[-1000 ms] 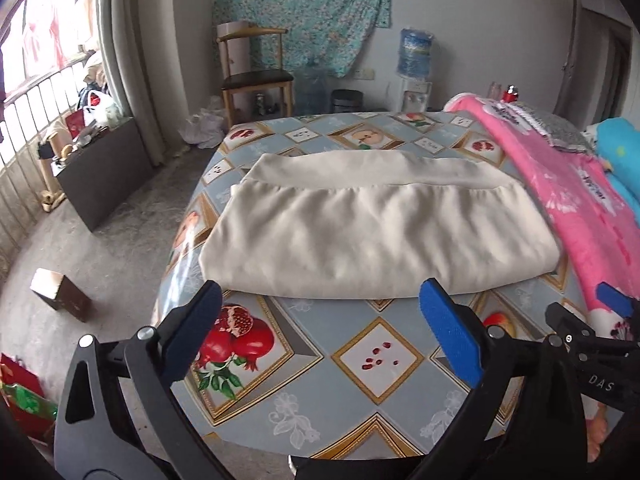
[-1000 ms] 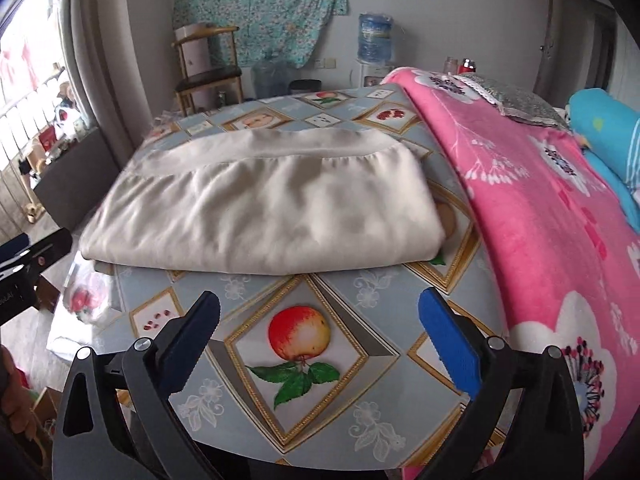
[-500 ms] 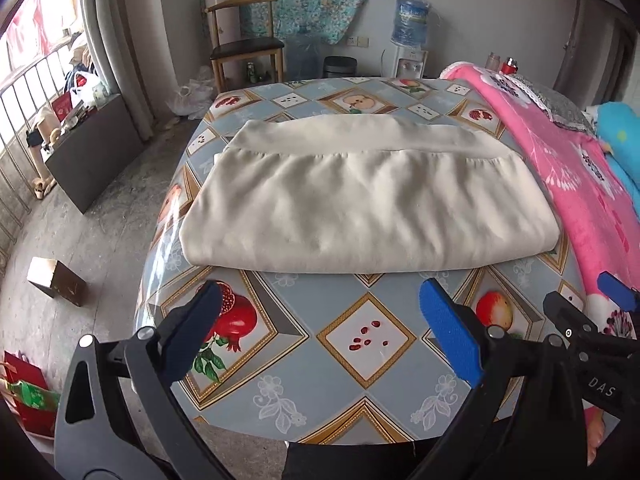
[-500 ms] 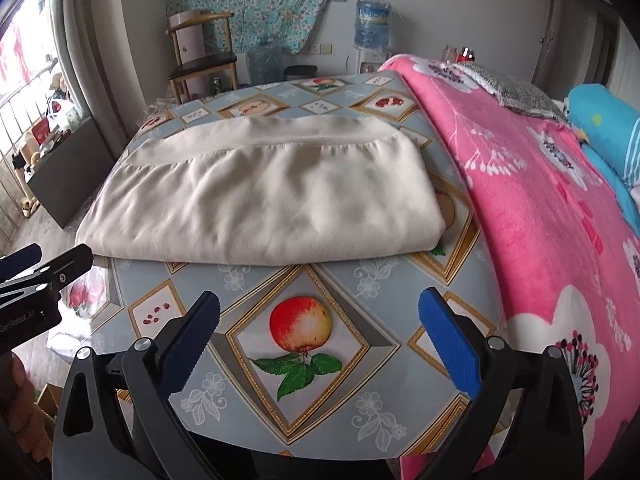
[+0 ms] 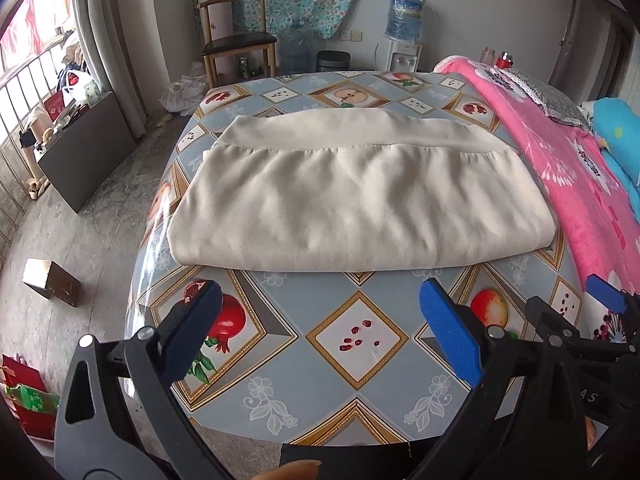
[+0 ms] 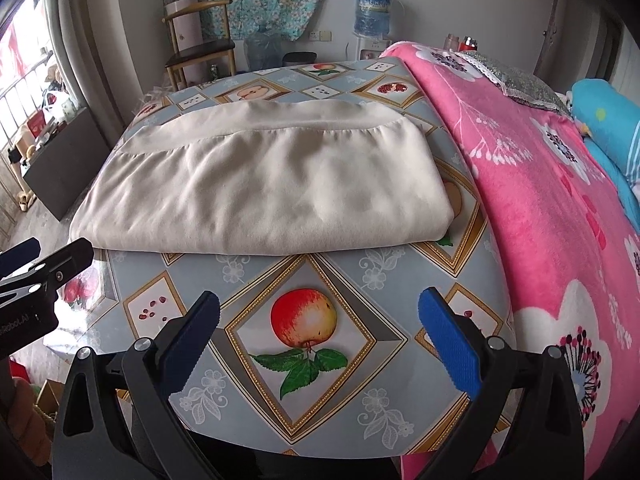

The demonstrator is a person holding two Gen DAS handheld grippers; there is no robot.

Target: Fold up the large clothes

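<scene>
Cream garment (image 5: 352,196) lay folded into a flat rectangle on the fruit-print tablecloth (image 5: 360,336), beside the pink blanket (image 6: 540,184). I held left gripper (image 5: 316,324) and right gripper (image 6: 318,324) short of it, jaws wide, empty. Any further fold remained undone, I judged.

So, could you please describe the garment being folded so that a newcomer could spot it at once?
Look at the table covered with a fruit-patterned blue-grey cloth, left of the pink flowered blanket. Lying flat across the middle of it is the folded cream garment. It is the only plain, unpatterned fabric there, with a smooth band along its far edge.
</scene>
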